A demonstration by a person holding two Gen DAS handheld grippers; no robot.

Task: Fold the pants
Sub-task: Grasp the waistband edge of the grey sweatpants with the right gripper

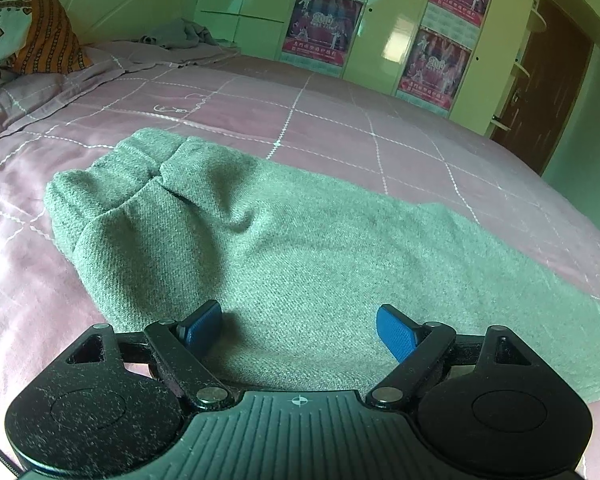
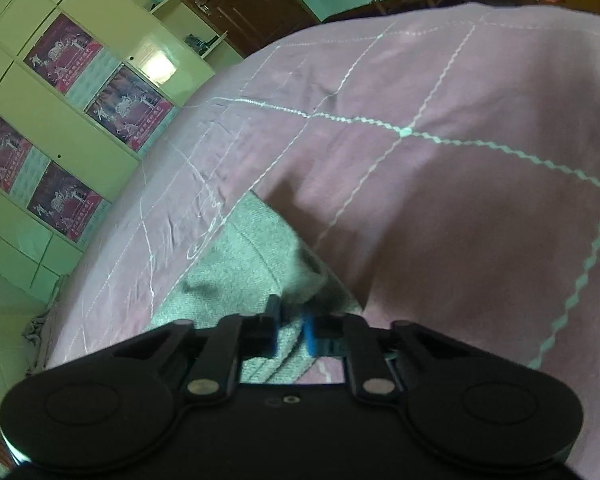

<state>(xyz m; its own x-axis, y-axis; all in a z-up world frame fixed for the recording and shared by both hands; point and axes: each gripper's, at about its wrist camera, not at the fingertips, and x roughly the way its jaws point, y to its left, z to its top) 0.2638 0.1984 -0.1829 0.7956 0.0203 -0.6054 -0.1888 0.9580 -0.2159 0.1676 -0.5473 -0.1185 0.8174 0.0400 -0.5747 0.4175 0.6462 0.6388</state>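
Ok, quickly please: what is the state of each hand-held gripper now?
Left hand-held gripper: open, holding nothing, above the green pants.
Right hand-held gripper: closed on a fold of the pants.

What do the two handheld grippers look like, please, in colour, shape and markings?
Both the left gripper and the right gripper are speckled black plastic with round side discs, silver pivot pins and blue ribbed fingertip pads. The left's ribbed centre plate bears a small crosshair mark.
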